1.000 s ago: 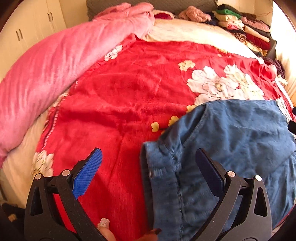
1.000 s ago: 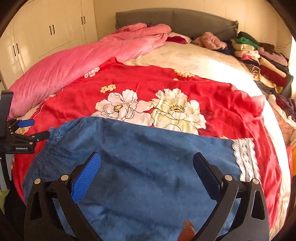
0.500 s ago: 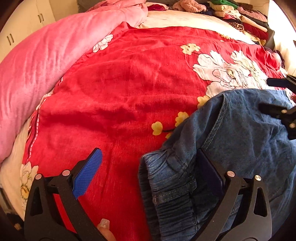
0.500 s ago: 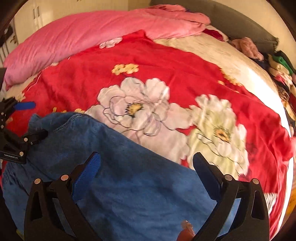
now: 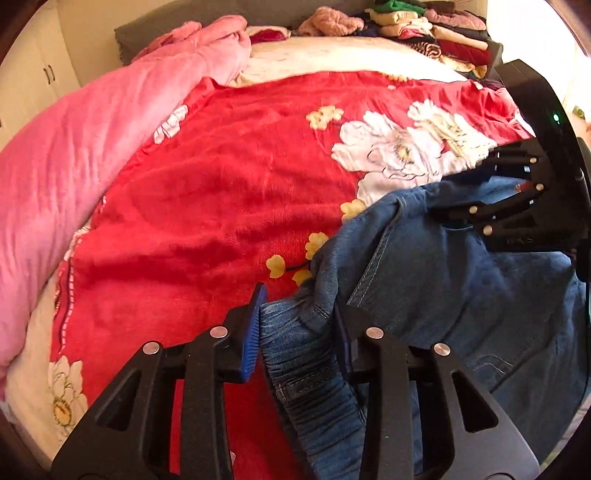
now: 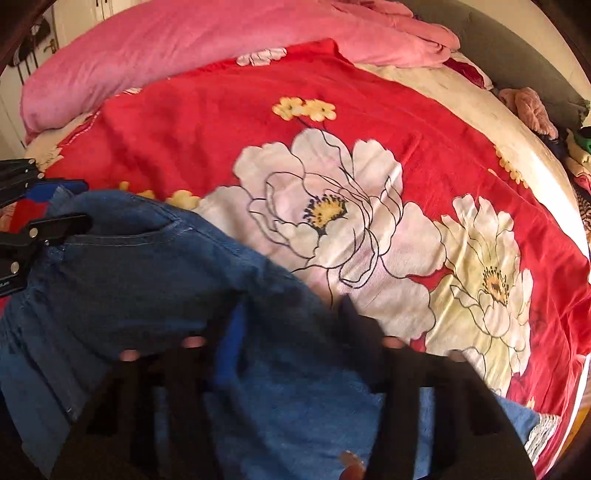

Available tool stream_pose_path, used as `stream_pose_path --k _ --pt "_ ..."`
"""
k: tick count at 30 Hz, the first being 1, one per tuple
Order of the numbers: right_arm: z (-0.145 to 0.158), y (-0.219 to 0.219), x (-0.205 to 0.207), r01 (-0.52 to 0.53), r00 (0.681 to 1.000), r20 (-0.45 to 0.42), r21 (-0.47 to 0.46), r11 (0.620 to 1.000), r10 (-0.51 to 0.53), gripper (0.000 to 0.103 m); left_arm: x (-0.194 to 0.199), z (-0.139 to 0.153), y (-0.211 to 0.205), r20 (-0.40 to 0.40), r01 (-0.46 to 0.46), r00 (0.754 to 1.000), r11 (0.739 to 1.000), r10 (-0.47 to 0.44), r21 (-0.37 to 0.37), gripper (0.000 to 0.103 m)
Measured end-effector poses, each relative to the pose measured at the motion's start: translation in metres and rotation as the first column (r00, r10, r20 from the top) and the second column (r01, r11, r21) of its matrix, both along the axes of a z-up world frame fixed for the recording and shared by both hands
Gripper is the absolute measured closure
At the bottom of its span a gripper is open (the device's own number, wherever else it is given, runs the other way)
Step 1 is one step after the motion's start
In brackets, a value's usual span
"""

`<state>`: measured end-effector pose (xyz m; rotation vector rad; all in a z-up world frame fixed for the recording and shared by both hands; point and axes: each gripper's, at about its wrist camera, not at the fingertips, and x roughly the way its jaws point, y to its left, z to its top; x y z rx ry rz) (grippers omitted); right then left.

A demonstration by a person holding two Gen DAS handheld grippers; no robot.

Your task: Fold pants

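Blue denim pants [image 5: 461,295] lie on the near part of a red floral blanket [image 5: 221,184]. My left gripper [image 5: 297,325] has its jaws closing, and the gathered waistband corner is pinched between its blue pads. The pants [image 6: 147,277] fill the lower left of the right wrist view. There my right gripper [image 6: 291,332], blurred, has its jaws closing on a raised fold at the far edge. The right gripper [image 5: 458,192] also shows at the right of the left wrist view, and the left gripper [image 6: 70,203] at the left edge of the other view.
A thick pink quilt [image 5: 92,155] is heaped along the left side of the bed. Folded clothes [image 5: 424,29] are stacked at the far right by the grey headboard [image 6: 517,48]. White cupboards [image 5: 33,81] stand at the far left.
Both grippers went from wide open to closed in on the denim. The right gripper dropped onto the pants' far edge, and the waistband has bunched up between the left fingers.
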<state>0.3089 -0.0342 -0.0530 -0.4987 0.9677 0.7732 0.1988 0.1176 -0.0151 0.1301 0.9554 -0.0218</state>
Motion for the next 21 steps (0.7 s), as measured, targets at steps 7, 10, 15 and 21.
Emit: stream_pose_path --k 7,10,15,21 --pt "0.042 -0.060 -0.050 0.073 0.997 0.012 0.172 0.982 -0.076 0.098 -0.029 0.025 -0.009 0.076 0.025 0.997 1.000 -0.026 0.018 0.078" --pt "0.062 -0.079 -0.082 0.081 0.995 0.040 0.248 0.965 -0.094 0.098 -0.046 0.038 -0.016 0.118 0.037 0.992 0.999 -0.038 0.012 0.078" --pt "0.081 -0.107 -0.146 0.090 0.990 0.071 0.313 0.945 -0.118 0.098 -0.080 0.049 -0.022 0.162 0.064 0.985 0.997 -0.057 -0.041 0.078" --pt "0.075 -0.124 -0.215 0.079 0.993 0.062 0.324 0.943 -0.104 0.098 -0.128 0.048 -0.031 0.182 0.096 0.980 0.994 -0.084 -0.054 0.078"
